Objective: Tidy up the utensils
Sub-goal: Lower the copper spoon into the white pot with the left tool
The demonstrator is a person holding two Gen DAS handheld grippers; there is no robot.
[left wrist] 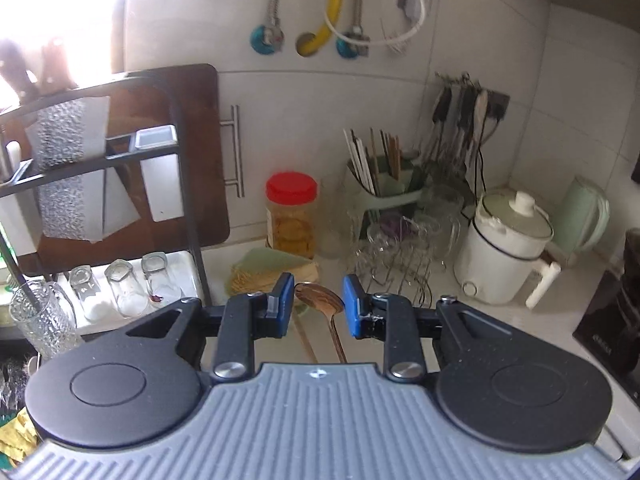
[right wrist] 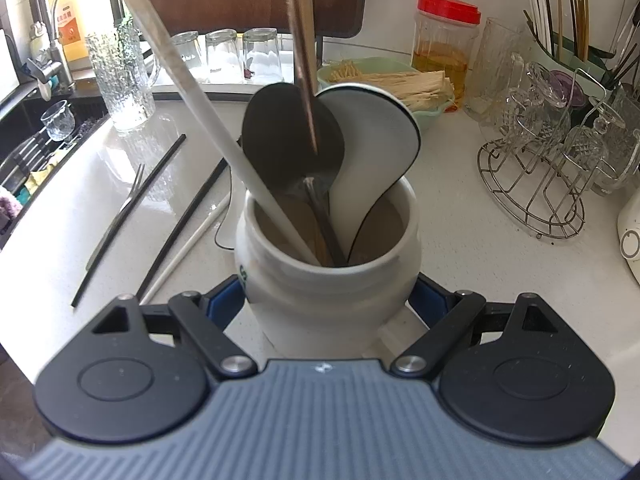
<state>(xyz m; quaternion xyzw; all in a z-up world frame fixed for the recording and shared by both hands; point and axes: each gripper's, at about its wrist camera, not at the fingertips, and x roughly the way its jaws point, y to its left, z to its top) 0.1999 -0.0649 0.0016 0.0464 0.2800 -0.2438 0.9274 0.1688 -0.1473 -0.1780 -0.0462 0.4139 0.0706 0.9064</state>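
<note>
My left gripper (left wrist: 318, 302) is shut on the bowl of a copper spoon (left wrist: 322, 296), whose handle hangs down toward the camera. In the right wrist view that spoon's handle (right wrist: 304, 64) comes in from the top, blurred, with its end above the white ceramic jar (right wrist: 328, 280). My right gripper (right wrist: 328, 306) is shut on the jar's belly, one blue pad on each side. A black spatula (right wrist: 280, 128), a white paddle (right wrist: 372, 140) and a long white stick (right wrist: 192, 84) stand in the jar. Two black chopsticks (right wrist: 132, 216), a white chopstick (right wrist: 188, 248) and a fork (right wrist: 128, 196) lie on the counter to its left.
A wire rack of glasses (right wrist: 556, 148) stands right of the jar, a red-lidded jar (right wrist: 444, 48) and a green bowl of noodles (right wrist: 400, 76) behind it. A sink (right wrist: 36, 148) and a textured glass (right wrist: 120, 80) are at the left. A white cooker (left wrist: 504, 248) sits at the right.
</note>
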